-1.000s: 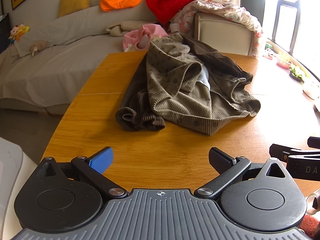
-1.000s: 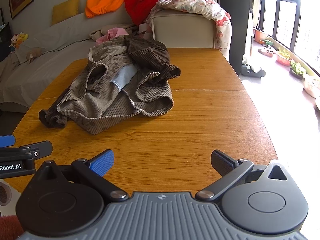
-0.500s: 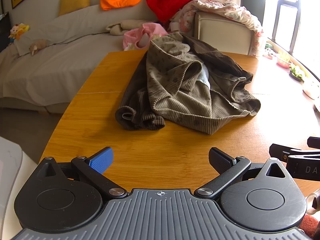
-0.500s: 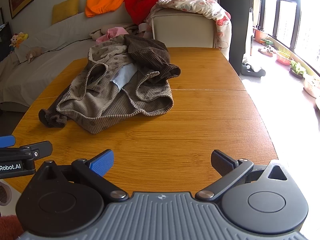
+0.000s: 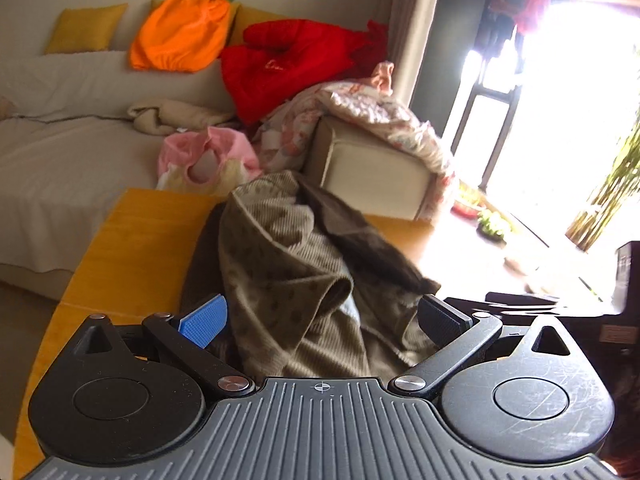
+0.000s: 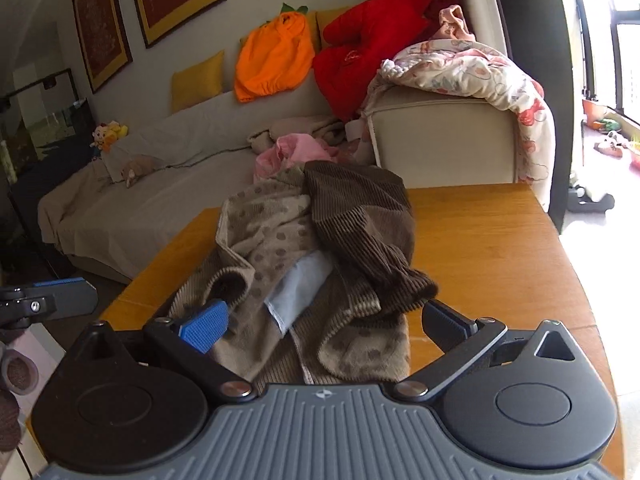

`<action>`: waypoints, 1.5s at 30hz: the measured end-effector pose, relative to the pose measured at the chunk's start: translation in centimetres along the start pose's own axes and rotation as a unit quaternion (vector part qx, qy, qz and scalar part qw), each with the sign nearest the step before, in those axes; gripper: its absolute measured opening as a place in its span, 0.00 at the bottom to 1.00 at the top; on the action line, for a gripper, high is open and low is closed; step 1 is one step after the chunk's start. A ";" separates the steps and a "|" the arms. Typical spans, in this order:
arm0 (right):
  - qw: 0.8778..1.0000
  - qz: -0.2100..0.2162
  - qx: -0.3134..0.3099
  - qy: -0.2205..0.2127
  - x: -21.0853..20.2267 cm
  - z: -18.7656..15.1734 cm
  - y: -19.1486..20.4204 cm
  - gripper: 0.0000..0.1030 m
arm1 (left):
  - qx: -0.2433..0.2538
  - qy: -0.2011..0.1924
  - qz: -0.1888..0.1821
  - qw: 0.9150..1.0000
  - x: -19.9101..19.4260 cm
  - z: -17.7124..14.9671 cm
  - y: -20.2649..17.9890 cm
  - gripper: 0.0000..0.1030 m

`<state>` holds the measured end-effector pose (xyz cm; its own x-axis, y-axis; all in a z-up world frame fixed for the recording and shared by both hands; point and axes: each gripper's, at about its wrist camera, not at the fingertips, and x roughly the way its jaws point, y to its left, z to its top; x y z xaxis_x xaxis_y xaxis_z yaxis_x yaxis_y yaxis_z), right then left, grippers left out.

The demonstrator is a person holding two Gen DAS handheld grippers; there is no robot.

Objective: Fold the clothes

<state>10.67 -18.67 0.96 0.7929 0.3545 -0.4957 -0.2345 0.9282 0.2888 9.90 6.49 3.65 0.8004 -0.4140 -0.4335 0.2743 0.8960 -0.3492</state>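
A crumpled brown cardigan (image 6: pixel 316 276) is lying on the wooden desk (image 6: pixel 492 248), a cluttered sofa (image 6: pixel 168 168) sitting behind. The left gripper (image 5: pixel 322 316) and right gripper (image 6: pixel 324 320) are both hanging spread wide over the fabric.

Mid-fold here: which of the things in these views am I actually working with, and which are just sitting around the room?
In the job:
brown corduroy garment
wooden table
left gripper, open
right gripper, open

Lying about:
orange cushion
red garment
floral blanket
pink clothing
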 end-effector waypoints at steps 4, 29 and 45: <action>0.988 0.110 0.102 -0.017 8.4 4.6 -1.3 1.00 | -0.066 -0.031 -0.049 0.996 2.7 2.2 3.6 1.00; 0.972 0.189 0.099 0.100 4.5 -3.1 -6.1 1.00 | -0.086 0.076 -0.102 0.988 7.2 -3.3 4.0 0.83; 0.991 0.054 0.068 -0.100 -6.7 4.2 -8.8 1.00 | 0.138 0.165 -0.249 0.944 9.6 -7.1 -11.9 0.52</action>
<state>9.79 -29.71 5.15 0.8659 0.4088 -0.2883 -0.2563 0.8575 0.4462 10.56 -9.32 -2.28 0.3390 -0.7820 -0.5230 0.7377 0.5660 -0.3681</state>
